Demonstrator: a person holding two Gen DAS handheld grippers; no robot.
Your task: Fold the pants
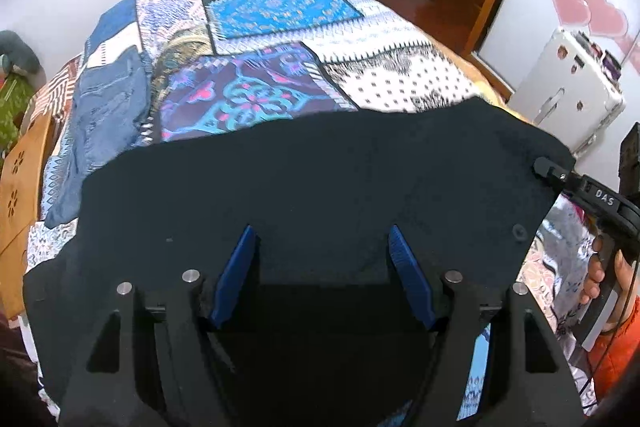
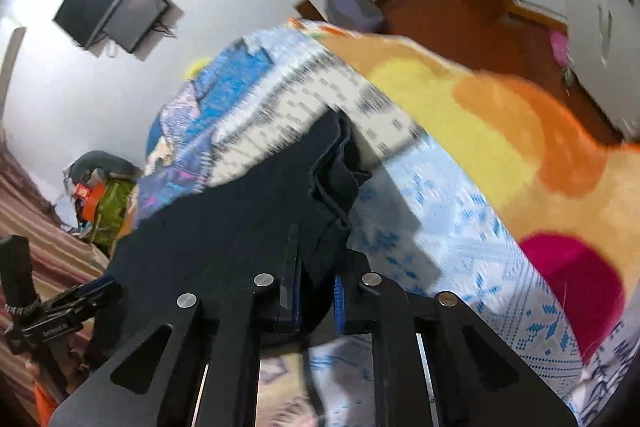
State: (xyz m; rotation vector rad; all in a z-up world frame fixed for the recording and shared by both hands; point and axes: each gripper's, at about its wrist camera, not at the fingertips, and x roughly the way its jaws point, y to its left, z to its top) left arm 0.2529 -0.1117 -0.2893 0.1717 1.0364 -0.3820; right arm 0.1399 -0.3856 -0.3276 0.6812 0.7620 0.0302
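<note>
- The black pants (image 1: pixel 312 183) lie spread flat over the near part of the patchwork bedspread (image 1: pixel 256 39), reaching almost from one side of the bed to the other.
- Folded blue jeans (image 1: pixel 106 115) lie on the bedspread just beyond the black pants' far left corner; whether they touch cannot be told.
- The left gripper (image 1: pixel 322 247) hangs above the near middle of the pants with its blue fingers (image 1: pixel 236 267) spread wide apart, nothing between them. Whether the tips touch the cloth cannot be told.
- The right gripper (image 1: pixel 540 167) sits at the pants' right edge, its fingers pressed nearly together on a bunched fold of the black cloth (image 2: pixel 332 187), which rises from between the fingertips in the right wrist view.
- Right of the pants, an orange and yellow blanket (image 2: pixel 480 115) hangs down the side of the bed.
</note>
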